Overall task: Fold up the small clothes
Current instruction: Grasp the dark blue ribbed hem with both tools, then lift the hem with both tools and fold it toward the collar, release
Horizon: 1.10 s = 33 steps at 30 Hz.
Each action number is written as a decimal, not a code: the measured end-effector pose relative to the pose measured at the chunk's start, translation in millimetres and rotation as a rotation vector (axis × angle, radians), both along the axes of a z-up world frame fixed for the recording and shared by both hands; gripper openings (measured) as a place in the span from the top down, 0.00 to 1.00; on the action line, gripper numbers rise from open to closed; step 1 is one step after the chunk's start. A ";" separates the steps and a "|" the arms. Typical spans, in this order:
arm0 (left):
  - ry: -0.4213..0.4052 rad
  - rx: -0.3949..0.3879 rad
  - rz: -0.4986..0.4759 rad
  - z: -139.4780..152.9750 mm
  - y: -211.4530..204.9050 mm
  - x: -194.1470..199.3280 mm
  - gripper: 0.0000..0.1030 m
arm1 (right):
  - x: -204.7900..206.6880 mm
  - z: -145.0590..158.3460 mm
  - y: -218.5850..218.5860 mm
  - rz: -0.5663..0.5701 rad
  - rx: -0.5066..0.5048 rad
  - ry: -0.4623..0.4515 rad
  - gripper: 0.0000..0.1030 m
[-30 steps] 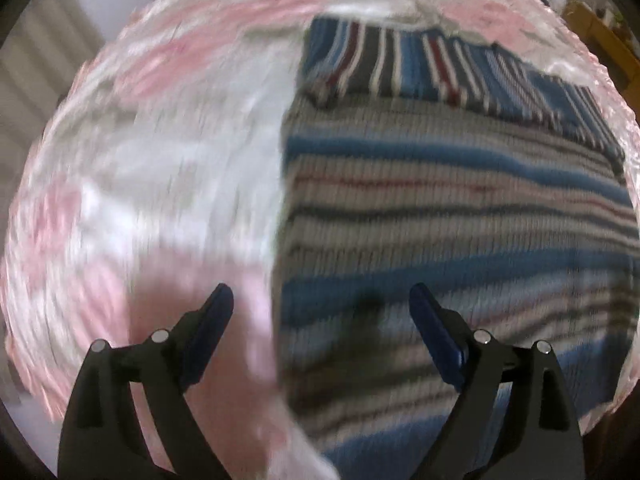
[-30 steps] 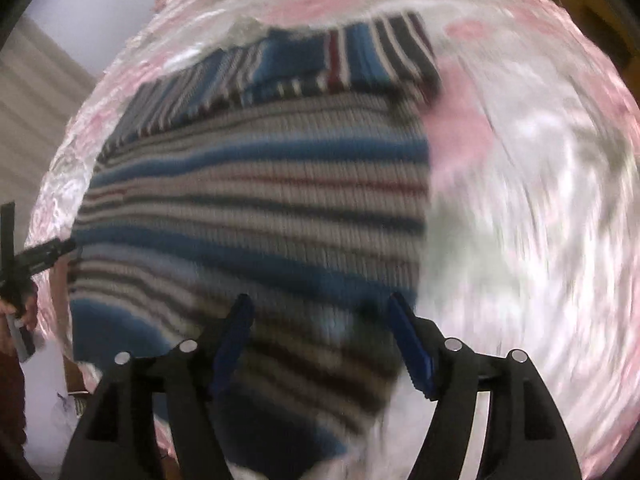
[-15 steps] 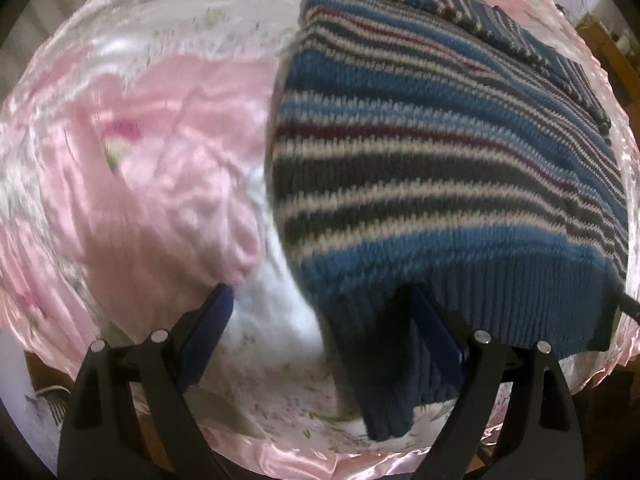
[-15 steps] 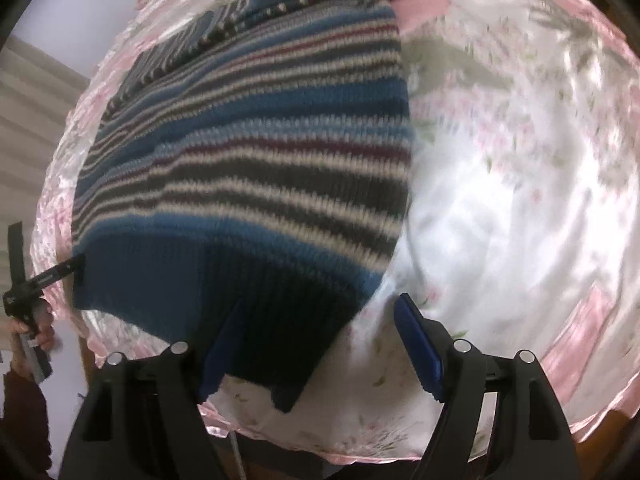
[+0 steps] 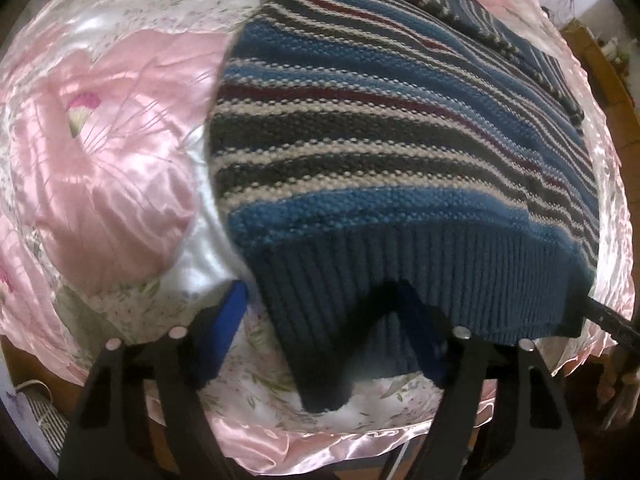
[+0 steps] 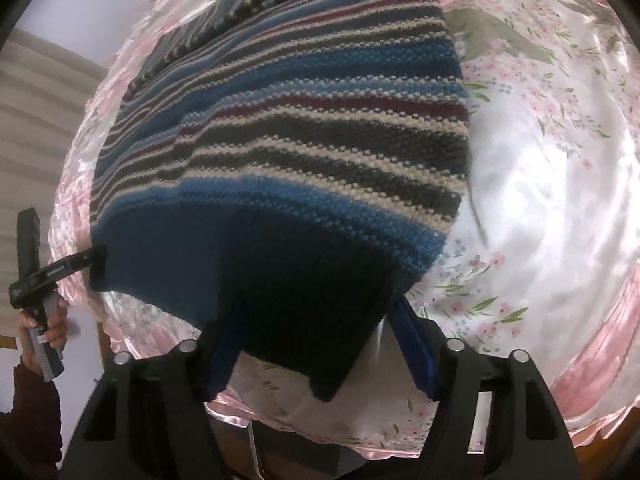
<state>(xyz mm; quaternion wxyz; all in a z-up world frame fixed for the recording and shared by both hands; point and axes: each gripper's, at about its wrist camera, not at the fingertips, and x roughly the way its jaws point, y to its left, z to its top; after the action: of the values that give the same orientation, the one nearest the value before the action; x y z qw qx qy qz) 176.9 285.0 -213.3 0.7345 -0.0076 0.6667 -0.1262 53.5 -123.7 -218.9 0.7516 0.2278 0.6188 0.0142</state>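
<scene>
- I had both sets of tongs spread apart, left gripper (image 5: 332,332) and right gripper (image 6: 316,344), each straddling a hem corner, ready to clamp.
- The striped sweater (image 5: 400,152) lay flat on the pink satin bedspread (image 5: 104,168), hem nearest me for folding.

The black left gripper with blue finger pads (image 5: 332,336) holds its jaws spread wide, as does the matching black right gripper (image 6: 320,344). A bare hand (image 6: 42,332) grasps the left gripper's handle.
</scene>
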 end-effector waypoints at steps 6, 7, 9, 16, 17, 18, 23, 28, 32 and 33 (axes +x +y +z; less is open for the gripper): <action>-0.014 -0.006 0.036 8.5 0.0 3.7 0.67 | -3.3 -1.0 -3.4 0.014 0.000 -0.009 0.84; -0.020 -0.023 0.043 11.4 1.3 3.8 0.82 | -4.0 0.1 -4.8 0.016 0.014 -0.017 0.86; -0.022 -0.046 0.053 16.6 5.1 3.9 0.87 | -3.9 4.7 -6.2 0.016 0.034 -0.038 0.89; -0.099 -0.127 0.032 56.6 4.7 7.1 0.89 | 0.7 40.4 -21.3 0.007 0.148 -0.145 0.90; -0.105 -0.137 0.032 59.9 0.1 11.7 0.89 | 3.4 45.7 -24.5 0.000 0.164 -0.158 0.90; -0.111 -0.146 0.035 63.6 0.8 14.3 0.89 | 5.1 48.2 -26.2 -0.003 0.170 -0.164 0.90; -0.147 -0.153 0.043 71.4 -2.6 35.9 0.89 | 25.0 62.2 -36.7 -0.003 0.140 -0.181 0.90; -0.148 -0.165 0.071 64.3 -3.4 63.1 0.89 | 54.9 65.8 -49.2 -0.018 0.115 -0.190 0.90; -0.157 -0.182 0.116 58.6 -2.9 85.3 0.89 | 82.5 59.5 -71.6 -0.073 0.156 -0.188 0.90; -0.157 -0.187 0.128 56.3 -3.0 90.9 0.89 | 91.4 56.1 -78.0 -0.090 0.171 -0.183 0.90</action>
<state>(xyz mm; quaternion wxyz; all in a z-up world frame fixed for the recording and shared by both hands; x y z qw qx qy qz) 267.9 282.0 -157.0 0.7872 -0.1084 0.5905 -0.1407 144.8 -201.7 -162.8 0.7827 0.3164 0.5333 0.0540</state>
